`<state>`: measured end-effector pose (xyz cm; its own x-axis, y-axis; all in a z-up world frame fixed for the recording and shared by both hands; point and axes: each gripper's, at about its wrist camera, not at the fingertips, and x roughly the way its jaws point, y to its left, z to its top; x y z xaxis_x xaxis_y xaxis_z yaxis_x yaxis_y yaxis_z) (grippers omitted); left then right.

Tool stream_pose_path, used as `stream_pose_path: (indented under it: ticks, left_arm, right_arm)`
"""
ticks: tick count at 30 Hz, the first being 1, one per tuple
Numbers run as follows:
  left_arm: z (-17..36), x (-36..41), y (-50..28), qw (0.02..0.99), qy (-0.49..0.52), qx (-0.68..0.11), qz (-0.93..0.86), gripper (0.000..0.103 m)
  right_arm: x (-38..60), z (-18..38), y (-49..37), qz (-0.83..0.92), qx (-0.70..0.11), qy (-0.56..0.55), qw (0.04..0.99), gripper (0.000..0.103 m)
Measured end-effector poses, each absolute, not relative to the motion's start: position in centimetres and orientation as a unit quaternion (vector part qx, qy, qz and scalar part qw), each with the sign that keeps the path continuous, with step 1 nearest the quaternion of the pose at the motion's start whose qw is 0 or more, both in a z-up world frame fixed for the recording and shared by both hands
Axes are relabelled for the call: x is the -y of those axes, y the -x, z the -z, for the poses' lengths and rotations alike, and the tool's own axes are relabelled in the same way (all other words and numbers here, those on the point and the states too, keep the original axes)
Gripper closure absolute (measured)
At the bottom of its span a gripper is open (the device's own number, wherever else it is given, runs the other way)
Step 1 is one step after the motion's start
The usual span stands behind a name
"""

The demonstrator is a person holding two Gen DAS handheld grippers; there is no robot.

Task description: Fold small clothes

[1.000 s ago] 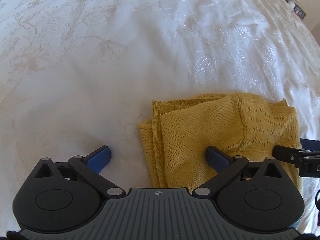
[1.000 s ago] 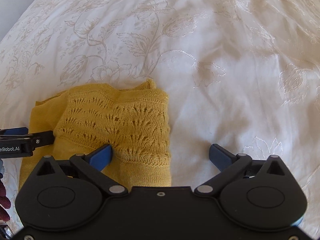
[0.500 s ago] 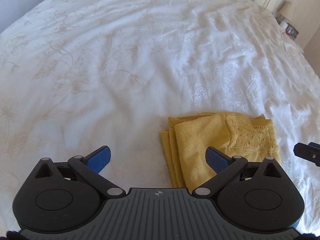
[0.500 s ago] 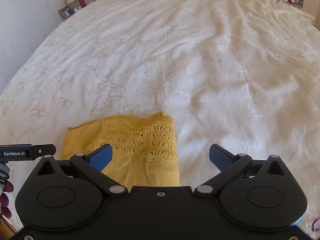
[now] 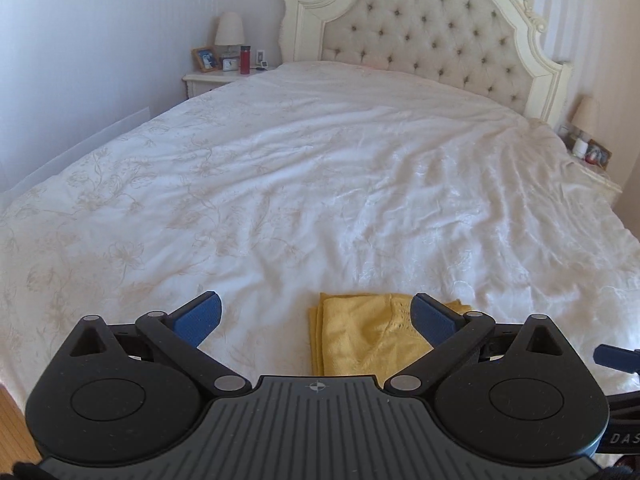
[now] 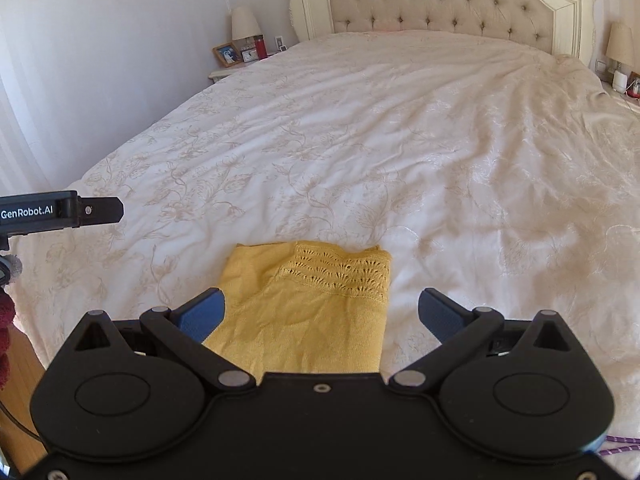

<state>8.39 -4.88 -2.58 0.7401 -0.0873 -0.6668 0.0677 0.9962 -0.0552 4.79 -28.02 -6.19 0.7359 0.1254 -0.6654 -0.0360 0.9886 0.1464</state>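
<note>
A small yellow knitted garment (image 5: 360, 332) lies folded into a neat rectangle on the white bedspread (image 5: 320, 184) near the foot of the bed. It also shows in the right wrist view (image 6: 316, 304), its lace panel on top. My left gripper (image 5: 316, 316) is open and empty, raised well above and behind the garment. My right gripper (image 6: 322, 314) is open and empty, also held high over it. A part of the left gripper (image 6: 60, 212) shows at the left edge of the right wrist view.
A tufted cream headboard (image 5: 424, 28) stands at the far end. A nightstand (image 5: 224, 76) with a lamp, a photo frame and a red bottle is at the back left. Another lamp (image 6: 620, 44) stands at the back right. Wooden floor (image 5: 12, 424) shows at the lower left.
Both grippers have lifted up and back from the folded garment, so it looks smaller and the whole bed and headboard have come into view. Both stayed open.
</note>
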Motion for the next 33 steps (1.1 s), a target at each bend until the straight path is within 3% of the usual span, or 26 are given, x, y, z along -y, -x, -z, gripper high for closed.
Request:
stream_pose_path:
  ticks: [10,16,33]
  left_arm:
    - [4.3,7.6,-3.8,0.896,-0.05,-0.44,-0.017,0.001]
    - [5.2,8.0,-1.5,0.882,-0.038,-0.47,0.002,0.001]
    - [5.2,8.0,0.7,0.872,-0.034,-0.489,0.007,0.002]
  right_arm:
    - [28.6,6.1,-0.9,0.0,-0.417,-0.063,0.907,0.001]
    - [29.2,6.2,0.9,-0.017,-0.434,-0.102,0.895,0.001]
    - [29.0,6.0,3.3,0.003,-0.438,-0.119,0.891,0.001]
